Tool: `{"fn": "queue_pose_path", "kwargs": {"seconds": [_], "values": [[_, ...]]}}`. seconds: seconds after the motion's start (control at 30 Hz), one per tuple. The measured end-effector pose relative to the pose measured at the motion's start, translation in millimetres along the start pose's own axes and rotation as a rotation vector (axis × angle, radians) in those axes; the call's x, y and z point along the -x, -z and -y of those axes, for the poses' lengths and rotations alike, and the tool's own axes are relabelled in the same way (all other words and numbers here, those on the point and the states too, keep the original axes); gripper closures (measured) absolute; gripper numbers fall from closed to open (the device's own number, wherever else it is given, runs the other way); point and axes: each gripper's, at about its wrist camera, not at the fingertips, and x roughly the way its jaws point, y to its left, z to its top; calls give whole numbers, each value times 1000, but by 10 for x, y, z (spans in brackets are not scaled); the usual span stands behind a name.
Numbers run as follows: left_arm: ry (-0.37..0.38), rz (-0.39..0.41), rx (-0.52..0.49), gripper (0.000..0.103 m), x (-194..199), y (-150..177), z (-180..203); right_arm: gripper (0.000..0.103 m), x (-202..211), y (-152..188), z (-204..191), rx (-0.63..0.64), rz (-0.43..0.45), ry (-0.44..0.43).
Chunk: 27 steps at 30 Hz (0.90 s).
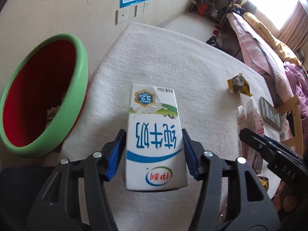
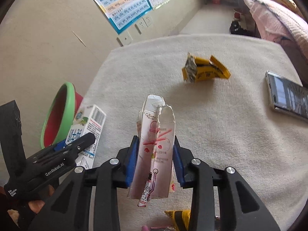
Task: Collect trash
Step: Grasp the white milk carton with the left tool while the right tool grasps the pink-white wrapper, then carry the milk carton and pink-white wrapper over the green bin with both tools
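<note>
Two tools loaded at once, each clenched on a piece of rubbish. Nearest in the left wrist view: left tool (image 1: 154,152), blue pads pressed against both long sides of a white-and-blue cardboard milk carton (image 1: 155,134), print upside down, carton apparently clear of the white towelling cloth (image 1: 173,57) spread over the counter. Nearest in the right wrist view: right tool (image 2: 155,161), clamped on a torn pink-and-white snack box (image 2: 156,150), flattened and ragged at its top end, held upright between the pads. Judged as the carry step: both pickups done, nothing dropped in yet.

Farther left, beside the counter edge and against the beige wall: round plastic bin with green rim and red inside (image 1: 48,96), some scraps already at the bottom. Next move probably a swing of the carton leftward until over the rim, then release; the same afterwards for the snack box, which sits farther from the bin and has the other tool in its path. One at a time likely safer, to avoid a knock between tools.

Farther out on the cloth: crumpled yellow foil wrapper (image 2: 206,69), still to be gathered. Another yellow wrapper (image 2: 179,216) at the near edge under the right tool. To the right, a dark mobile phone (image 2: 286,96) lying flat, not rubbish, to be left alone.
</note>
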Motion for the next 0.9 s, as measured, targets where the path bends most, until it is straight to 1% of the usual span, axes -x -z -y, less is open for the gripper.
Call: {"fn": "queue_pose_path", "kwargs": {"seconds": [0.07,0.2,0.43,0.57,0.9], "values": [[10,22,10,48,123,2,-7,70,86,-9,-91,33,32,1],[-4,76,-11,48,344,-11,23,70,206,-17,-256,93,67,-7],[-17,130,-22,48,550,-67,-29,70,232,50,-414,147,62,-14],[-32,146,-7,48,585,-97,-106,70,232,77,-466,163,57,-19],[-56,152,23,48,594,-100,-256,70,234,141,-605,211,47,-47]]}}
